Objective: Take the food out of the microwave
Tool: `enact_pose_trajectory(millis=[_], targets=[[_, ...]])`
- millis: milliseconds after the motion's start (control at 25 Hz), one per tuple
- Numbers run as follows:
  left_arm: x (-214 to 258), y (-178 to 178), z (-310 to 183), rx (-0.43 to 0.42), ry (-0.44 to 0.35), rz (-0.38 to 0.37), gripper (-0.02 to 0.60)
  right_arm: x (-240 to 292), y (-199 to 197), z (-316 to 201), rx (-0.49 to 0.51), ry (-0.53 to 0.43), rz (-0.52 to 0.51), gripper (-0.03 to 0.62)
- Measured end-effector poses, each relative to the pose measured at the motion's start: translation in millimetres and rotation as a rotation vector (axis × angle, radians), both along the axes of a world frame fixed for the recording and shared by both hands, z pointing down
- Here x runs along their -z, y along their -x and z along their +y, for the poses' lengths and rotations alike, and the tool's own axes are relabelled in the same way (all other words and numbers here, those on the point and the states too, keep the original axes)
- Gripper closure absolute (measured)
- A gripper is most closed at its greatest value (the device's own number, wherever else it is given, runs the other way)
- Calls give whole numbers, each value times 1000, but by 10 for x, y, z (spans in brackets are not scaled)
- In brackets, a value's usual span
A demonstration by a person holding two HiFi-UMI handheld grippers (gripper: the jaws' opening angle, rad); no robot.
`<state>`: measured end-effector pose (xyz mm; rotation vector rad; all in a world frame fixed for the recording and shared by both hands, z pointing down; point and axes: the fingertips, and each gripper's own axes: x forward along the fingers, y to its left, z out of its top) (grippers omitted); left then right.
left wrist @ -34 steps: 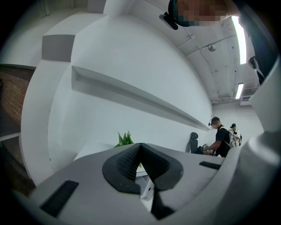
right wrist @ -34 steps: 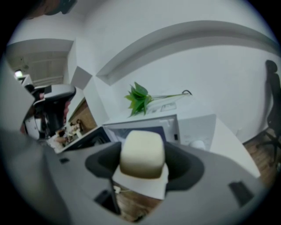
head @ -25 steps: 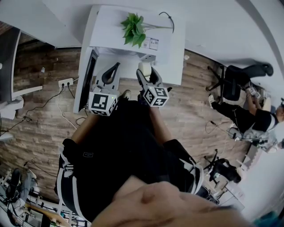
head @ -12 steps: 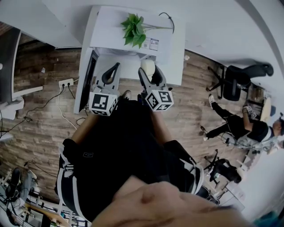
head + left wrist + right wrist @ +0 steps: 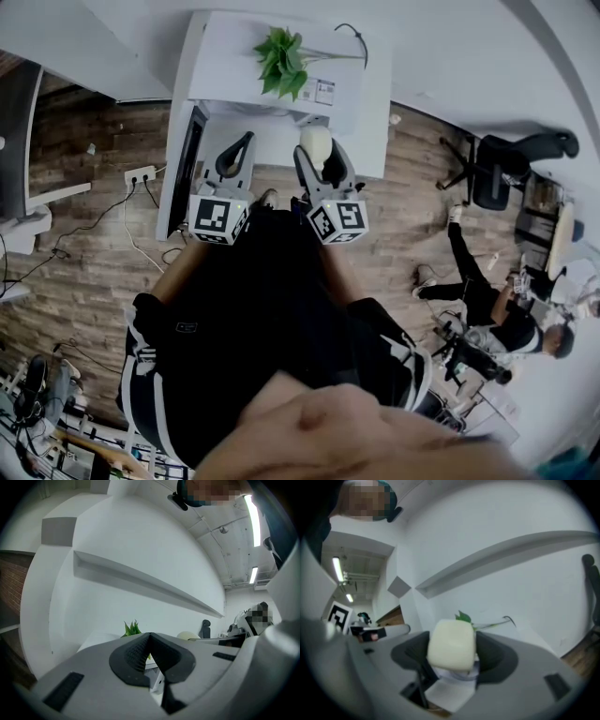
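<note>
In the head view, a white microwave (image 5: 352,112) stands ahead of me with its dark door (image 5: 185,164) swung open at the left. My right gripper (image 5: 319,146) is shut on the food (image 5: 315,139), a pale cream rounded block, and holds it in front of the microwave. The right gripper view shows the food (image 5: 451,641) pinched between the dark pads (image 5: 499,658) of the right gripper (image 5: 452,645). My left gripper (image 5: 242,142) hovers beside it to the left, by the open door. Its pads meet with nothing between them in the left gripper view, where the left gripper (image 5: 150,641) points at a white wall.
A green plant (image 5: 283,61) and a black cable (image 5: 352,36) lie on top of the microwave. A power strip (image 5: 139,173) with cords sits on the wooden floor at left. An office chair (image 5: 502,173) and a person on the floor (image 5: 483,291) are at right.
My right gripper has shifted slightly right and toward me with the food, which now shows more fully. The left gripper has stayed put. The person at right has moved lower on the floor.
</note>
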<state>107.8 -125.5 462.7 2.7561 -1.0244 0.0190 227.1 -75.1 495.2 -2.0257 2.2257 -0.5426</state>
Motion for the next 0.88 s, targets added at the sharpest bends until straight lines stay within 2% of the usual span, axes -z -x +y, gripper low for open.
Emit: enact_pose_trajectory(millis=[880], targets=[[-30,-75,-70,-8,8,-4,552,31,54,-19,18,-11,15,286]])
